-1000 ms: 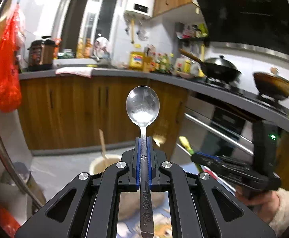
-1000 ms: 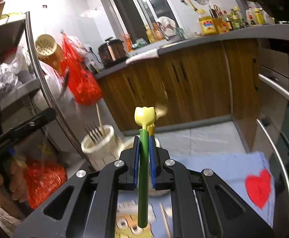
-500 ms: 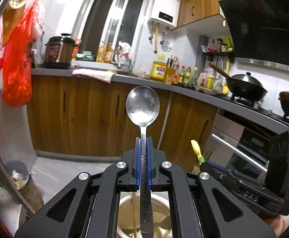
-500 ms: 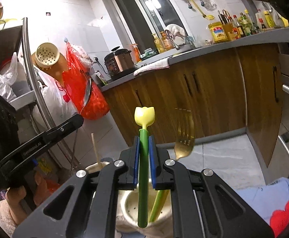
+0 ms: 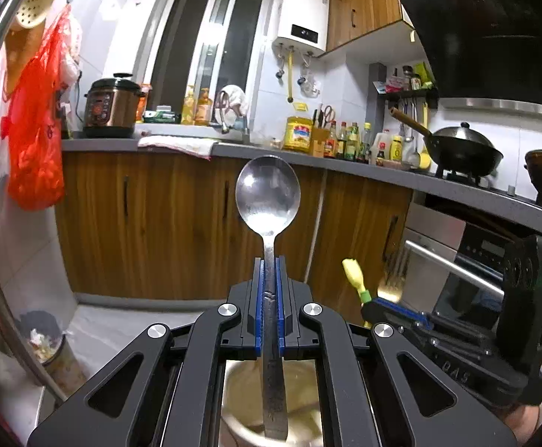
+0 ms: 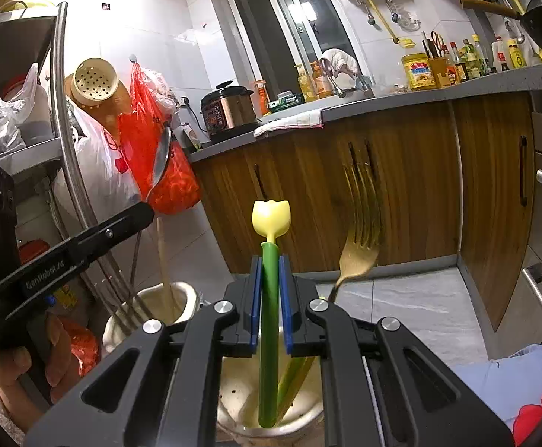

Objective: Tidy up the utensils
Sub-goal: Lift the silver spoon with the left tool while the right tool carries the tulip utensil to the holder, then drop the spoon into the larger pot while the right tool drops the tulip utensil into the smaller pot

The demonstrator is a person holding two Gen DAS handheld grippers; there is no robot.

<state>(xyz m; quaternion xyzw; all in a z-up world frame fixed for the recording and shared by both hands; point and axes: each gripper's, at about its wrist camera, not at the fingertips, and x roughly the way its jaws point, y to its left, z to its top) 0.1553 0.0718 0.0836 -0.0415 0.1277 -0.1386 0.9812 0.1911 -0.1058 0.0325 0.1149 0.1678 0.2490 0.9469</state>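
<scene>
We see our left gripper clenched on a metal spoon, bowl upright above the blue pads, handle tip hanging down into a cream holder just beneath; to the right, our right gripper grips a green tulip-topped utensil upright, its lower end inside another cream holder; a gold fork stands in that holder, just right of the fingers.

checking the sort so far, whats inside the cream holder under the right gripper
In the cream holder: the lower end of the green tulip-topped utensil held by the right gripper, a gold fork and another green stem. Its bottom is mostly hidden by the gripper.
</scene>
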